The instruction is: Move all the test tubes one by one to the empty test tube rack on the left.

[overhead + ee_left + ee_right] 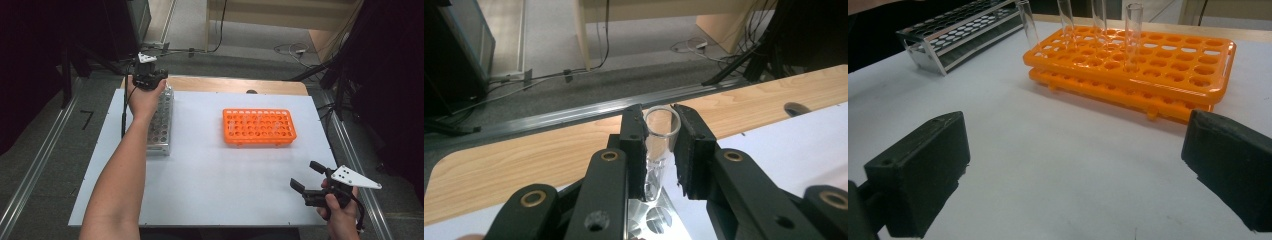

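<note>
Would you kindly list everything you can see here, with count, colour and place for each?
Orange rack: one, orange, right of centre on the table.
Metal rack: one, silver, at the table's left side.
Tubes in the orange rack: four, clear, upright along the rack's far side in the right gripper view.
Held tube: one, clear, between the left gripper's jaws above the metal rack.
Table: one, white top with a wooden far edge.
Floor cables: several, white and black, behind the table.
Left gripper: black, closed on the held tube.
Right gripper: black, jaws apart, near the table's right front.
</note>
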